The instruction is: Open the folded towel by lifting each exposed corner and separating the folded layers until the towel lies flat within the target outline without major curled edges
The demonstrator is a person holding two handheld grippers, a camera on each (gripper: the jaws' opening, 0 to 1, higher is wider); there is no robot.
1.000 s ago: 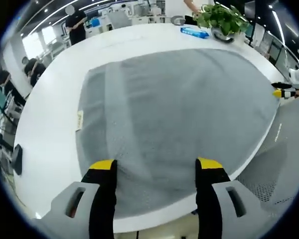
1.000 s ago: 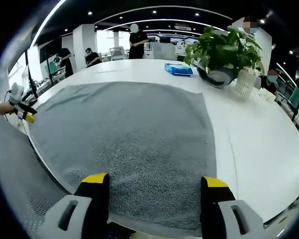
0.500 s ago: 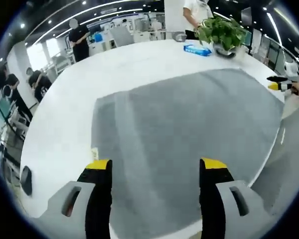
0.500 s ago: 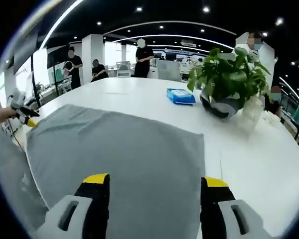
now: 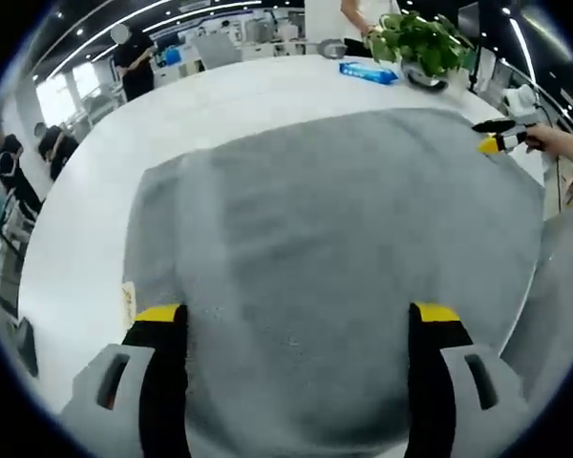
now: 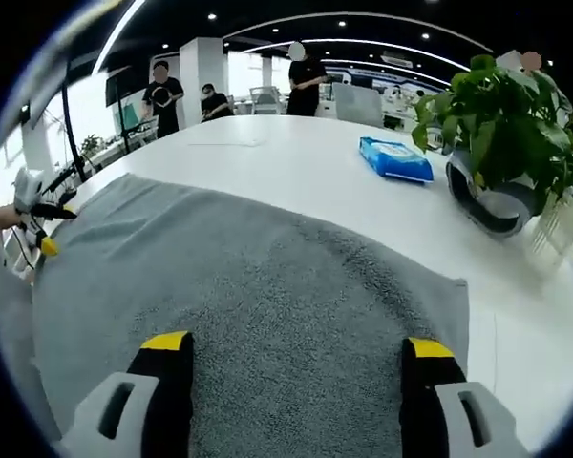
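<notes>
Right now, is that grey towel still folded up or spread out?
Spread out: the grey towel lies open as one broad sheet over the white table, with no folded layers visible. Its near edge cannot be seen.

Quick count of what's on the desk (image 6: pixel 296 172): one grey towel (image 6: pixel 267 315), spread wide, with one little tag (image 5: pixel 129 303) on its edge in the left gripper view. One blue packet (image 6: pixel 395 158), one potted plant (image 6: pixel 501 134), and one white ribbed cup thing (image 6: pixel 557 229) right beside the pot.

Claws: two. The left claw (image 5: pixel 301 329) has two yellow-tipped jaws standing apart over the towel, and the right claw (image 6: pixel 301 358) likewise. Each one also pops up small at the edge of the other's view.

People in the background: three standing in the right gripper view, and a few more in the left gripper view, too blurry to count properly.
</notes>
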